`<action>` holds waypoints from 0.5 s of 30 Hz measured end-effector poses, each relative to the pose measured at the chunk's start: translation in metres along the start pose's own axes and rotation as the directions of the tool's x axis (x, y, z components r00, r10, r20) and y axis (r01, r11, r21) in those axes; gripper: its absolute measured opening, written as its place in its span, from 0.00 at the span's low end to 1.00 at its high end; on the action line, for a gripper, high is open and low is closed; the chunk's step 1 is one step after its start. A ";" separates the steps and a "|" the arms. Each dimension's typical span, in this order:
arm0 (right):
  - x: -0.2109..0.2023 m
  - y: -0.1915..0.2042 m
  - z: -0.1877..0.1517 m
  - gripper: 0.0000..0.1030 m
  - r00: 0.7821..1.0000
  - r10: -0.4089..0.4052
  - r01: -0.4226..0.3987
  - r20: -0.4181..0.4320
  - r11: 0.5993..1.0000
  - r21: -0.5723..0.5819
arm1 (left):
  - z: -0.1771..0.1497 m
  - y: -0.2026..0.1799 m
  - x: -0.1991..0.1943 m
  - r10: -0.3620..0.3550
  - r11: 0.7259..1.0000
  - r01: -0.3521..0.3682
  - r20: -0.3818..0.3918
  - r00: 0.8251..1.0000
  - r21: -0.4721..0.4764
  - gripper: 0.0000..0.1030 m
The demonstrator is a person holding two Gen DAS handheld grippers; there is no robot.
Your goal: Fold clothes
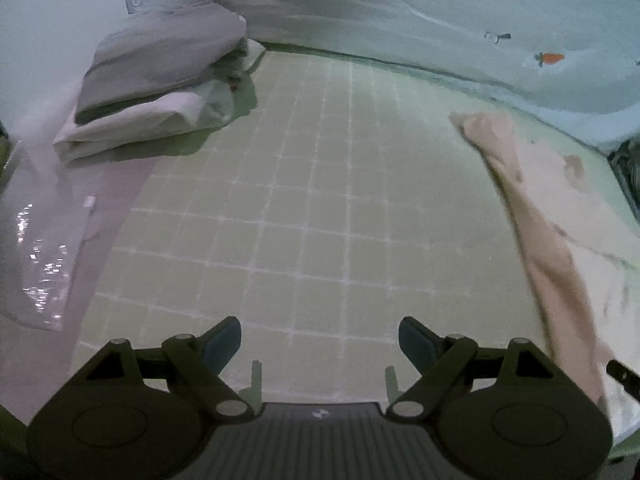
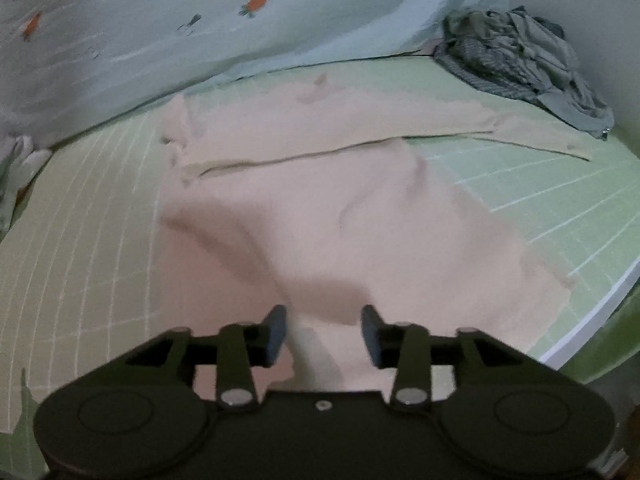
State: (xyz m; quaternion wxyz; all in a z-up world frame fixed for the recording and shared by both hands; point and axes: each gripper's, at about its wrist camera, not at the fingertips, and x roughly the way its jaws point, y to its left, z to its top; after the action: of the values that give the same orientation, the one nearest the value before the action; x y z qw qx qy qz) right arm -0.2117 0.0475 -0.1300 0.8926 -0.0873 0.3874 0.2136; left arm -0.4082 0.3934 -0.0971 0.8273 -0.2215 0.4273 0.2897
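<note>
A pale pink long-sleeved garment [image 2: 320, 200] lies spread on the green gridded mat [image 2: 80, 220], one sleeve stretched to the right. My right gripper [image 2: 324, 336] is open just above its near edge, holding nothing. In the left wrist view the same garment [image 1: 532, 220] lies along the right side. My left gripper [image 1: 320, 344] is open wide and empty over the bare mat [image 1: 300, 180], well left of the garment.
A stack of folded grey and white clothes [image 1: 160, 80] sits at the mat's far left. A heap of crumpled grey-green clothes [image 2: 524, 56] lies at the far right. A light blue carrot-print sheet [image 2: 160, 24] hangs behind. The mat's white edge [image 2: 600, 312] runs at right.
</note>
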 end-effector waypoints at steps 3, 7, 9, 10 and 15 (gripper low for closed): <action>0.005 -0.016 0.011 0.61 1.000 -0.007 0.007 0.005 1.000 -0.016 | 0.006 -0.027 0.005 -0.009 0.999 0.009 0.012 1.000 -0.046 0.84; 0.011 -0.037 0.026 0.84 1.000 -0.016 0.017 0.011 0.999 -0.038 | 0.015 -0.065 0.015 -0.004 0.995 0.005 0.019 1.000 -0.101 0.84; 0.014 -0.047 0.033 0.88 1.000 -0.021 0.021 0.014 0.999 -0.049 | 0.020 -0.083 0.020 -0.003 0.992 0.006 0.026 1.000 -0.128 0.84; 0.015 -0.052 0.036 0.92 1.000 -0.023 0.024 0.016 0.998 -0.054 | 0.023 -0.092 0.023 0.000 0.990 0.004 0.030 1.000 -0.140 0.84; 0.046 -0.116 0.072 0.96 0.999 -0.042 0.043 0.032 0.999 -0.015 | 0.038 -0.130 0.042 0.017 0.983 -0.009 0.042 0.999 -0.183 0.84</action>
State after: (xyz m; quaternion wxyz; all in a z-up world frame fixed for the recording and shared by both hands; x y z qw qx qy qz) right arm -0.0840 -0.0188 -0.1153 0.9021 -0.0991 0.3698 0.1990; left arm -0.2796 0.3333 -0.0959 0.8107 -0.2872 0.3825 0.3377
